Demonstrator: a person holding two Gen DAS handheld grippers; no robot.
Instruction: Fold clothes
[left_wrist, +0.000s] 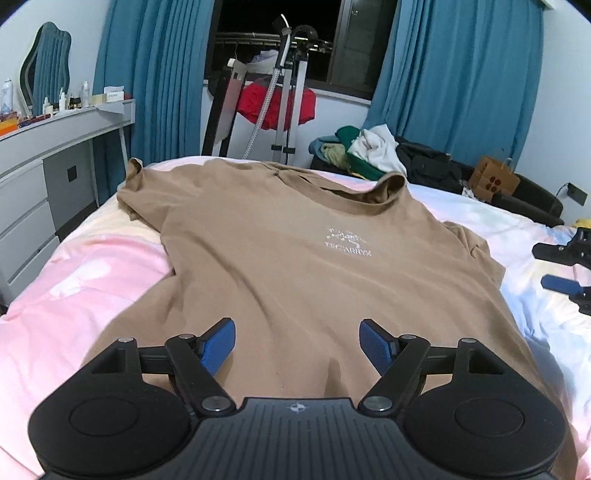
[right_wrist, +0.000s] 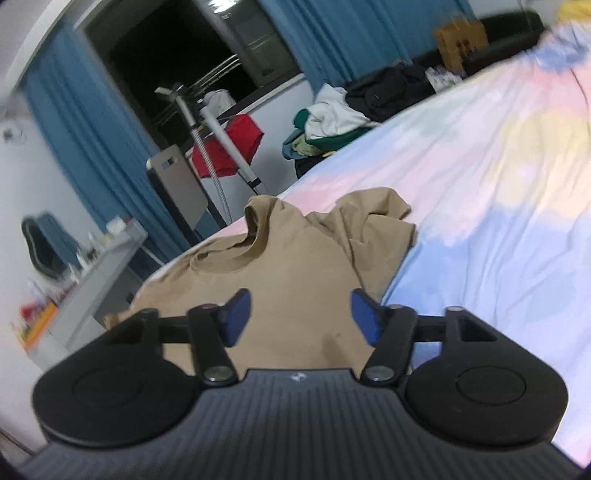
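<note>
Lying flat mid-bed, tan T-shirt, unfolded; left gripper, right gripper spread, empty; next: pinch hem corners.

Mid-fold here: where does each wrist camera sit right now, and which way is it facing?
Left wrist: sits over the shirt's hem, facing up its length toward the window; its own open left claw shows below, the right claw at the right edge.
Right wrist: tilted, over the shirt's right side, facing its collar and the desk; only the open right claw shows.
Shared: shirt, bed, curtains, clothes pile.
</note>
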